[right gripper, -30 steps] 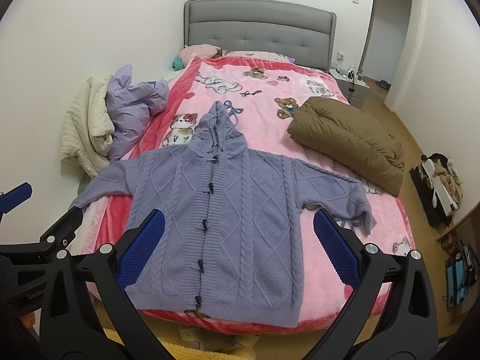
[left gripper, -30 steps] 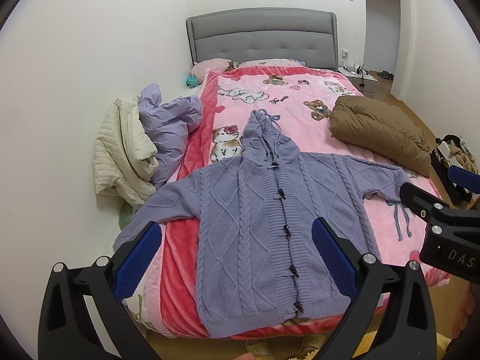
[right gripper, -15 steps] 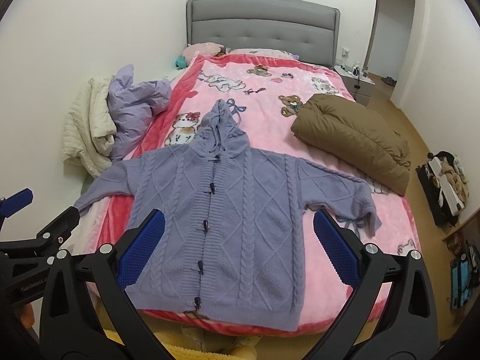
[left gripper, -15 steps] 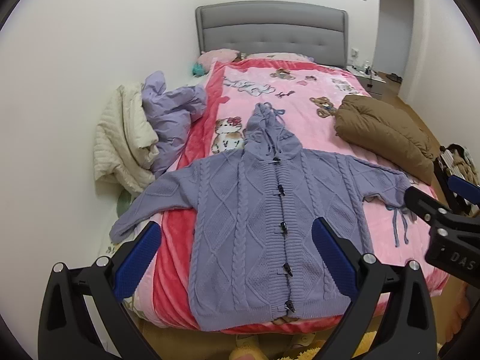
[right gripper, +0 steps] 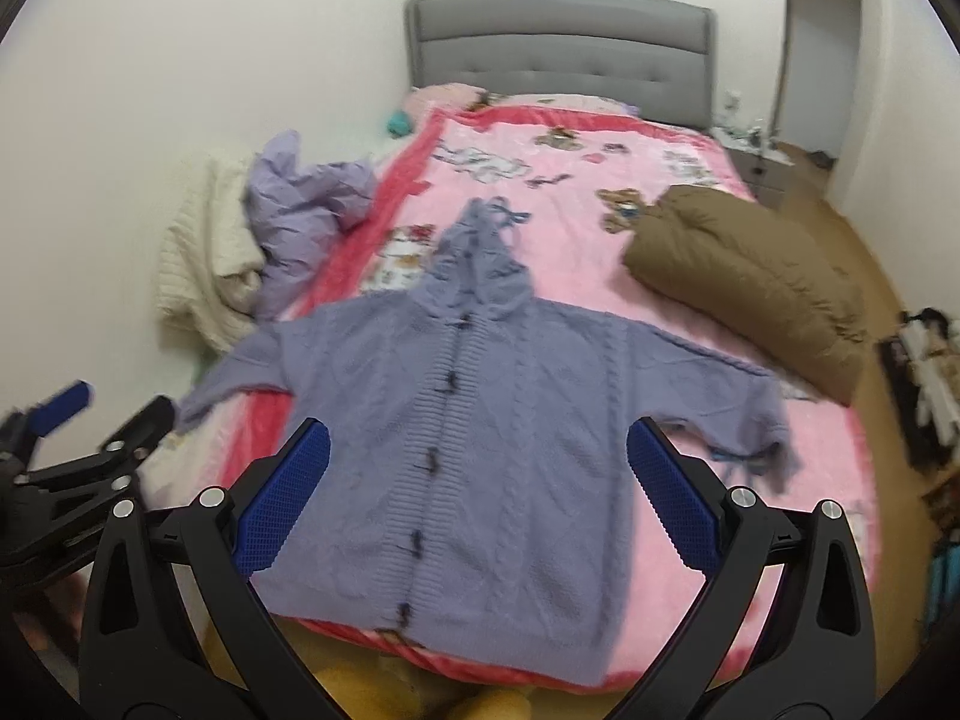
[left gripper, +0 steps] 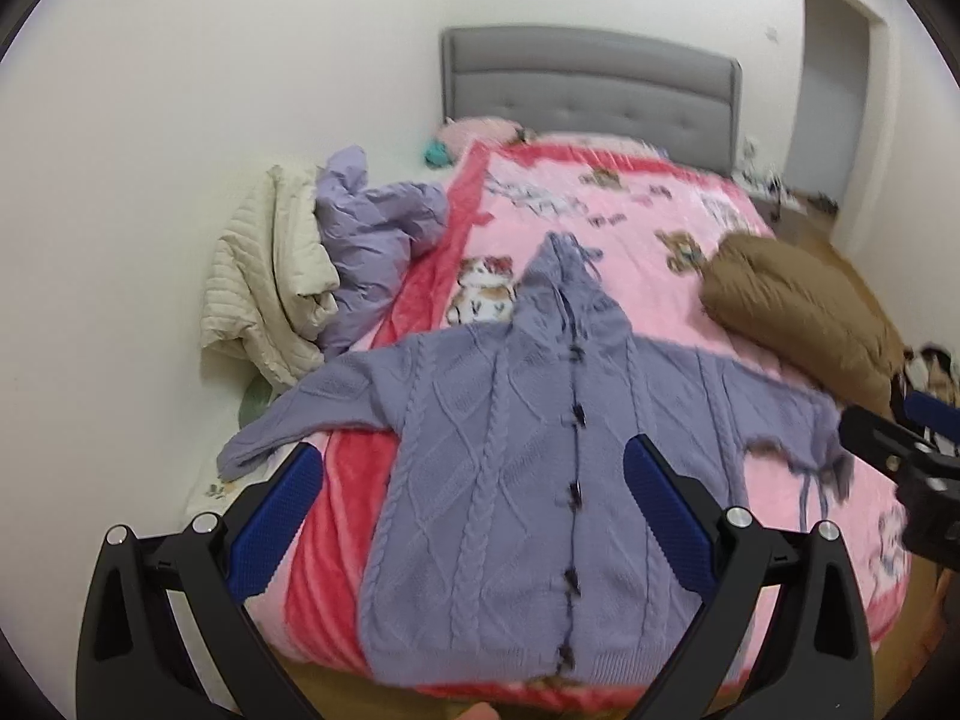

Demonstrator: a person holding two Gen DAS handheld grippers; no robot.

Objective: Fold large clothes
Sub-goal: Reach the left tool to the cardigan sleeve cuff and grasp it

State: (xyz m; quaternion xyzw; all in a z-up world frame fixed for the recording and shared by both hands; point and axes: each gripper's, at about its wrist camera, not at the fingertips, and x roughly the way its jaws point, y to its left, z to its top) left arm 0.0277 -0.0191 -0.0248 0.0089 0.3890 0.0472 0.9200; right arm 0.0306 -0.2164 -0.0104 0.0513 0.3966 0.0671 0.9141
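A lavender cable-knit hooded cardigan (left gripper: 516,456) lies spread flat, front up and buttoned with dark toggles, across the foot end of the bed (left gripper: 648,222), in the centre of both views. Its hood points toward the grey padded headboard (left gripper: 591,81) at the top of the frame, both sleeves reach outward, and its hem sits at the near edge of the mattress. Beneath it is a pink blanket with cartoon animal prints and a red border (left gripper: 354,498).

The left tongs (left gripper: 474,498) fill the lower part of the left wrist view, spread wide with nothing between the blue pads (left gripper: 276,519); they hang above the cardigan's lower half without touching it. The right tongs (right gripper: 480,492) sit likewise in the lower part of the right wrist view, gaping wide and empty, above the garment's hem area. Each tool shows at the edge of the other's view: the right one at the right edge, the left one at the lower left.

A brown puffer jacket (left gripper: 804,312) lies on the bed at the right of the frame, just beyond the cardigan's sleeve. At the left, against the white wall, a cream quilted jacket (left gripper: 264,282) and a crumpled lilac jacket (left gripper: 372,228) are heaped side by side, touching.
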